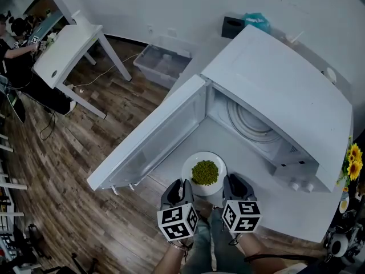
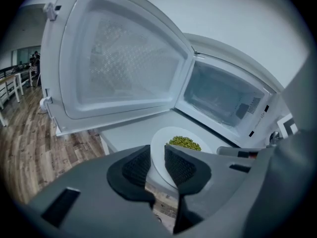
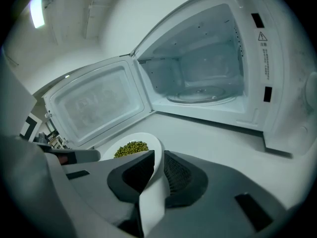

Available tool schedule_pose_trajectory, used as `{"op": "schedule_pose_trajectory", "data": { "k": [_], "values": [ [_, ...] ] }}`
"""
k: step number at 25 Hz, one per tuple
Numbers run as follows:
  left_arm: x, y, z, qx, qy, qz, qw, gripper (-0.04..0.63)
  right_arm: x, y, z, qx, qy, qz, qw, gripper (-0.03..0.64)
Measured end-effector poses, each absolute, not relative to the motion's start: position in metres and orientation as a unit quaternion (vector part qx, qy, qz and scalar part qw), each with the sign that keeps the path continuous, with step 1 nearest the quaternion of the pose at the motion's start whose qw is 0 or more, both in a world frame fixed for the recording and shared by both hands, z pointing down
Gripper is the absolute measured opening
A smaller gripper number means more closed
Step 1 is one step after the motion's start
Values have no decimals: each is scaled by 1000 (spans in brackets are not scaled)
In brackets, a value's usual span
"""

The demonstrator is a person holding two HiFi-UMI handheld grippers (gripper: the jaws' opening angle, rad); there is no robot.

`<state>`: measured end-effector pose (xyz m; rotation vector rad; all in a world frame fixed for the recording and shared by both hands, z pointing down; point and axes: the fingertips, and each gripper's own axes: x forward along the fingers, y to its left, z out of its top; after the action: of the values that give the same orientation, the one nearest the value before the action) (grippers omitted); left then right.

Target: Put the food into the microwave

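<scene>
A white plate carries a heap of green peas. It is held just above the white counter, in front of the microwave. My left gripper is shut on the plate's left rim. On the opposite rim my right gripper is shut too. The microwave door stands swung wide to the left. Inside, the glass turntable lies bare. The peas show past the jaws in both gripper views.
A clear storage bin sits on the wood floor left of the counter. A white table stands at the far left, with a person seated beside it. Sunflowers stand at the counter's right edge. The microwave's knobs face me.
</scene>
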<state>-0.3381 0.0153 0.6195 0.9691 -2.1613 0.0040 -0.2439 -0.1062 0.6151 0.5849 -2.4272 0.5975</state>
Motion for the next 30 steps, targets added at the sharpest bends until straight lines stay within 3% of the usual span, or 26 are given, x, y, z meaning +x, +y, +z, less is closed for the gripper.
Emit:
{"op": "schedule_pose_trajectory", "data": {
  "k": [30],
  "values": [
    [-342, 5, 639, 382, -823, -33, 420, 86, -257, -109, 627, 238, -896, 198, 319, 46]
  ]
}}
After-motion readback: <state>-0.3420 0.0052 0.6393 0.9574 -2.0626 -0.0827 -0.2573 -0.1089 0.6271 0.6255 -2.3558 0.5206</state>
